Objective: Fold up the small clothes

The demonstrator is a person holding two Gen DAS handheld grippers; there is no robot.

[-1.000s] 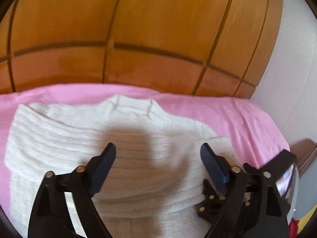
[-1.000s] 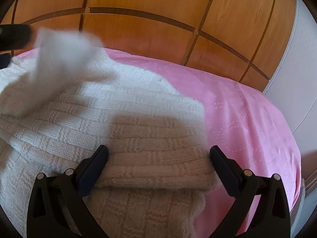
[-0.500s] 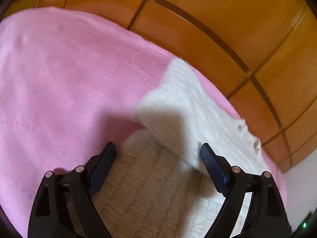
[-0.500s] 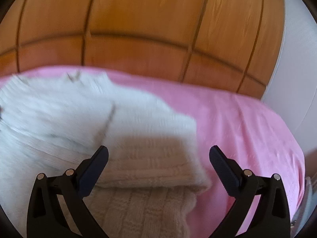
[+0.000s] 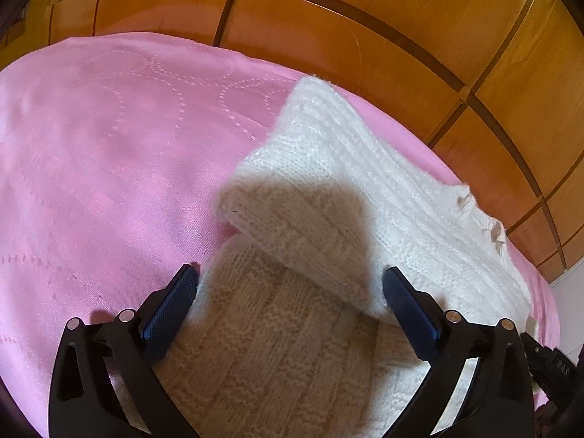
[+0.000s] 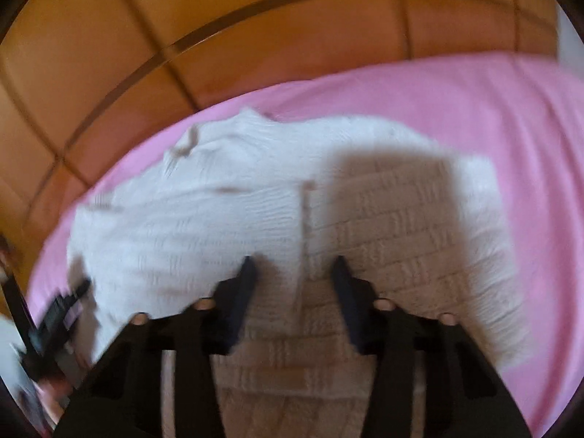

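Observation:
A cream knitted sweater (image 5: 394, 197) lies on a pink bedspread (image 5: 109, 153), with a sleeve folded in over its body. In the left wrist view my left gripper (image 5: 288, 284) is open and empty, low over the sweater's left edge, its fingers astride the folded sleeve. In the blurred right wrist view the sweater (image 6: 226, 211) fills the middle, with both sleeves folded in to a seam. My right gripper (image 6: 294, 266) hangs over that seam, its jaws partly closed with a gap, holding nothing.
A wooden panelled headboard (image 5: 365, 25) rises behind the bed. The other gripper's black body (image 6: 58, 314) shows at the left edge of the right wrist view. A white wall strip (image 5: 569, 314) stands at the far right.
My left gripper swung from the sweater's front to its left side and settled there. My right gripper's jaws narrowed from wide open and it turned left over the sweater's middle.

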